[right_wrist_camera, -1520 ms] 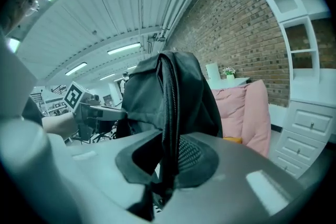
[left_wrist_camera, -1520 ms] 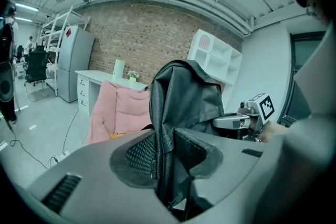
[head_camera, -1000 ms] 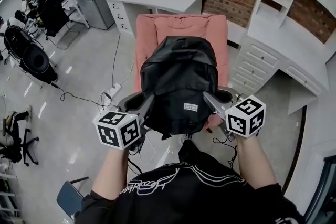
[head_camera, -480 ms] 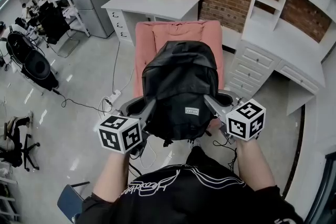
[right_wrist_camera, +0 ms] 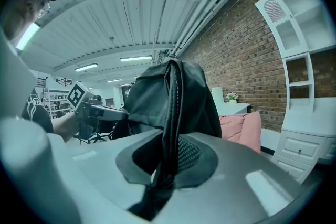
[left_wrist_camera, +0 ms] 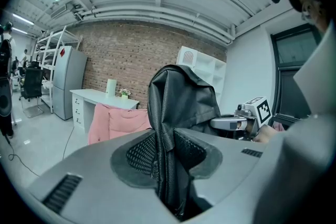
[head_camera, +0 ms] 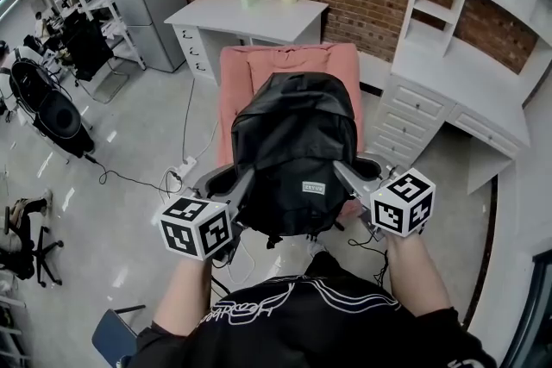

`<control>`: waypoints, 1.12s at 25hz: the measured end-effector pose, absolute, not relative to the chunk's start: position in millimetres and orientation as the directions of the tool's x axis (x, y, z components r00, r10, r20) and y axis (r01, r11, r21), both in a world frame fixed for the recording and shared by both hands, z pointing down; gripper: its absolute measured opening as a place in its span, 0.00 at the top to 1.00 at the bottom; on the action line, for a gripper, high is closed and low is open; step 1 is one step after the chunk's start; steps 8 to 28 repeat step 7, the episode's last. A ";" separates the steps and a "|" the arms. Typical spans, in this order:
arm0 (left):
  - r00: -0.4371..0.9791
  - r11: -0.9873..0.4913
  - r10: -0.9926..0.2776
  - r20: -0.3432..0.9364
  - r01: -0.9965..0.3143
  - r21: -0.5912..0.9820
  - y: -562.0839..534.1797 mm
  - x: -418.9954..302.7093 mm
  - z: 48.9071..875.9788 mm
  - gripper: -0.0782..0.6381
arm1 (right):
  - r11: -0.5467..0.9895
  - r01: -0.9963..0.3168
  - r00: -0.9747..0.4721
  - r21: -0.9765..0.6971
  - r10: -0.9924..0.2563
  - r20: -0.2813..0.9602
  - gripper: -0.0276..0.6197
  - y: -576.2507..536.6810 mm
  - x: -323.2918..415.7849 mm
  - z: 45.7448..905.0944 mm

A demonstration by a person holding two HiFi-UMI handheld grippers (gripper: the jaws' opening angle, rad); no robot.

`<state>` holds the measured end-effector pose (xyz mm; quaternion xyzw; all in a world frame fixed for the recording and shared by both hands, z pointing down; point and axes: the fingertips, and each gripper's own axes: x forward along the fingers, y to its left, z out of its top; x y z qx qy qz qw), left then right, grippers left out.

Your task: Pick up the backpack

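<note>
A black backpack [head_camera: 296, 152] hangs in the air in front of me, above the pink armchair [head_camera: 285, 65]. My left gripper [head_camera: 243, 179] is shut on the backpack's left side, with a fold of black fabric [left_wrist_camera: 164, 152] pinched between its pads. My right gripper [head_camera: 341, 172] is shut on the backpack's right side, where a zipped black seam [right_wrist_camera: 169, 128] runs between its jaws. Each gripper view shows the bag [left_wrist_camera: 181, 102] rising above the jaws and the other gripper beyond it.
A white desk [head_camera: 250, 11] with a small plant stands against the brick wall behind the armchair. White shelves and drawers [head_camera: 448, 73] fill the right side. A power strip and cables [head_camera: 181, 164] lie on the floor at left, with dark chairs [head_camera: 52, 103] further left.
Both grippers have lifted the backpack a little higher above the armchair. The grip on either side is the same.
</note>
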<state>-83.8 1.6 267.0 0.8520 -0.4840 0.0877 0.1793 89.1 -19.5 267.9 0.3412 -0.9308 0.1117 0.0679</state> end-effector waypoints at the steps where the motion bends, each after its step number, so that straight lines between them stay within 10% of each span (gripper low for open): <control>1: 0.515 -0.467 -0.795 0.322 -0.857 0.219 1.3 -82.5 267.3 0.75 | 0.742 -0.651 -0.758 -0.160 -0.621 0.201 0.89 -19.8 90.4 268.2; 28: 0.518 -0.470 -0.789 0.330 -0.855 0.219 -2.1 -73.1 271.0 0.75 | 0.738 -0.654 -0.755 -0.166 -0.625 0.198 0.89 -22.2 100.0 272.0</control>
